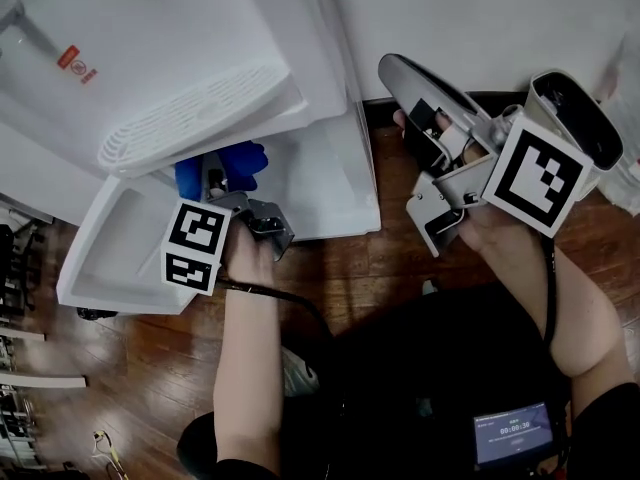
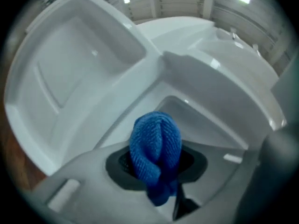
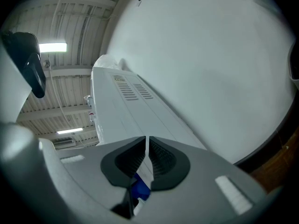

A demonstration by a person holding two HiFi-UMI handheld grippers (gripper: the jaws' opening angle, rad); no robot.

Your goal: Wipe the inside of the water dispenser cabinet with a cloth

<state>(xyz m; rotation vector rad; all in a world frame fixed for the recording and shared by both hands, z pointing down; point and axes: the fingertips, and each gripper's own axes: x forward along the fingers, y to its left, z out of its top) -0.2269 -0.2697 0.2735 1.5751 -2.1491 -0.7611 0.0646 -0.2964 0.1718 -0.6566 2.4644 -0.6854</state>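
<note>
Right gripper point(image 3: 147, 143): fingers together | left gripper point(image 2: 156, 158): fingers clamped on cloth point(image 2: 155, 136), lengthwise, toward cabinet point(image 2: 205, 125)

Beneath you, a dark wooden floor point(image 1: 390, 268) runs up to a plain white wall point(image 1: 480, 18). A small lit screen point(image 1: 513, 432) glows at your lower right. Overhead, a strip light point(image 3: 53, 47) burns against the ribbed ceiling.

A dark wooden floor point(image 1: 130, 368) was seen below a plain white wall point(image 1: 480, 18), and a ribbed ceiling point(image 3: 70, 13) was lit by strip lights point(image 3: 52, 47).
</note>
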